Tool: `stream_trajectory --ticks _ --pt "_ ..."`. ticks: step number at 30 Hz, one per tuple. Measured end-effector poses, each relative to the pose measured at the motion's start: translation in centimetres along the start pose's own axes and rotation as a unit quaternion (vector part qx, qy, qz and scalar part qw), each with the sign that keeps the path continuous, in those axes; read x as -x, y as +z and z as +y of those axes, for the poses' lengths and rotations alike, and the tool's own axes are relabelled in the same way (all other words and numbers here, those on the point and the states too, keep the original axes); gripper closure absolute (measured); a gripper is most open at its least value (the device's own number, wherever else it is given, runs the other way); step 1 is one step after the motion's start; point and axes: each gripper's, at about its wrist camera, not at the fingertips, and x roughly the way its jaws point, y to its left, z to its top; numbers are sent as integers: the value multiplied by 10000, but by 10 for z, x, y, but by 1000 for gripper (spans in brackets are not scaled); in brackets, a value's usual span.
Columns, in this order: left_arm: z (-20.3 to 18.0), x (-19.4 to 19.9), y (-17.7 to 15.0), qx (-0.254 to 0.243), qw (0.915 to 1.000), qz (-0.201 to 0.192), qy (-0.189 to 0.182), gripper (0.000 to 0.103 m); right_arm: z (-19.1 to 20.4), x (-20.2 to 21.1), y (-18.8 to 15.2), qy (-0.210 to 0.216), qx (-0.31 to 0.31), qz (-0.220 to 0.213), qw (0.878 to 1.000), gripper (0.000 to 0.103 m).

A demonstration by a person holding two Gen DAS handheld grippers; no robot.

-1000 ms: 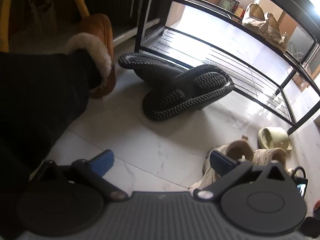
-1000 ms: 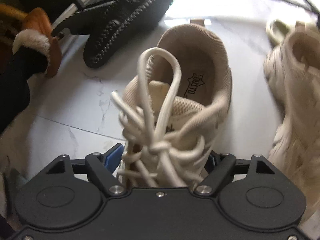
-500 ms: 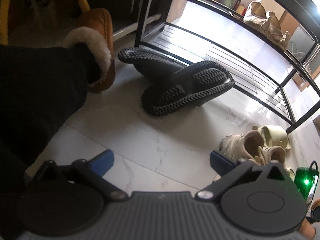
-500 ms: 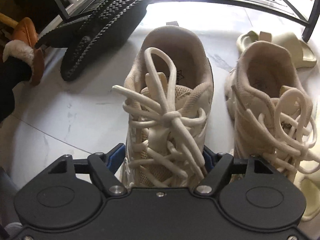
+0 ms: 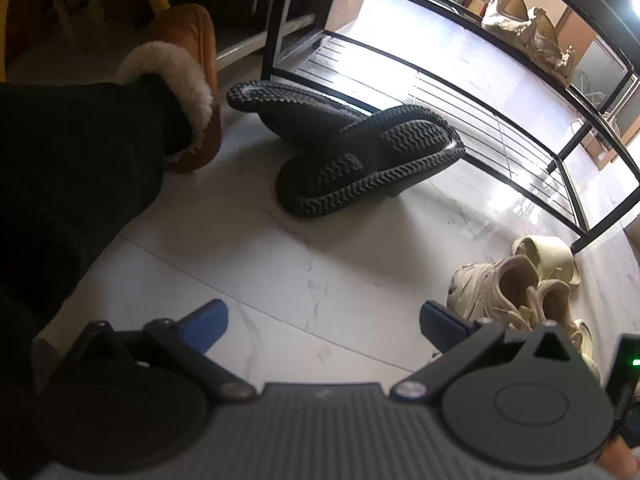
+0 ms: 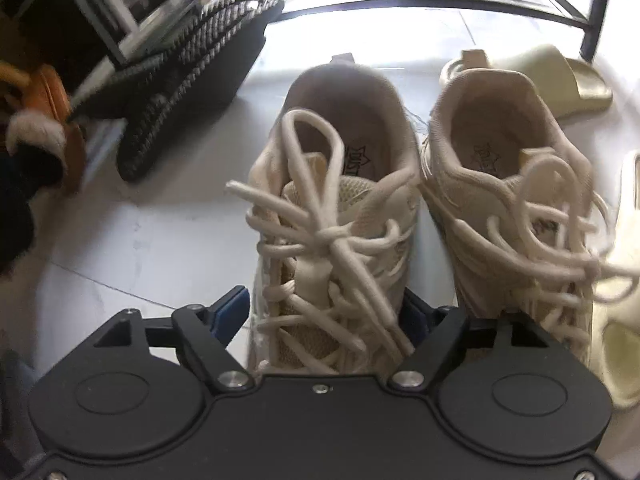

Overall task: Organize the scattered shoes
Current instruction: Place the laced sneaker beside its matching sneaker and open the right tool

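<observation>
1. Your right gripper (image 6: 324,308) has its jaws closed on the toe end of a cream sneaker (image 6: 336,208). The shoe sits straight ahead at 12 o'clock, next to its twin (image 6: 504,200) at 2 o'clock. The two look side by side.
2. Your left gripper (image 5: 324,320) has its jaws wide open and holds nothing. Only bare floor (image 5: 248,264) lies between them.
3. The laces (image 6: 320,236) are loose and long. If you pull back fast, a loop could catch on a jaw and drag the shoe crooked.
4. The twin sits very close. A sideways push could bump it or tangle both sets of laces.
5. A pale slide sandal (image 6: 560,80) lies just behind the twin, and another (image 6: 624,280) at 3 o'clock. A wide swing could knock them.
6. The black boots (image 5: 360,148) lie tipped in a pile at 12 o'clock from your left gripper, in front of the shoe rack (image 5: 500,92). They look floppy and may slip from a weak hold.
7. A leg in a fluffy brown slipper (image 5: 188,92) stands at 10 o'clock. Mind it.
8. There is a star mark with letters on each insole (image 6: 360,164). You can't read it clearly.
</observation>
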Motion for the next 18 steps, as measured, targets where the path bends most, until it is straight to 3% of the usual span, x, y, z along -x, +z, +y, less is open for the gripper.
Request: stream_trajectory --ticks 4,5,8,11,14,18 --pt "-1 -3 -2 -1 10000 89 -19 1 -11 31 3 259 -271 -321 9988 10" --pt "-1 -3 -2 -5 10000 95 -26 1 -15 41 3 283 -345 -450 9980 4" --pt "-2 -4 -2 -7 9999 101 -38 1 -35 70 7 145 -467 -761 9959 0" --pt "-3 -6 -3 -20 9999 159 -42 1 -54 73 1 142 -332 -554 9978 0" --pt "-5 -8 -5 -75 9997 207 -38 1 -59 59 -13 -196 1 -204 9996 0" --pt "-4 -8 -6 -66 9998 188 22 1 -54 40 -24 -722 566 -183 9956 0"
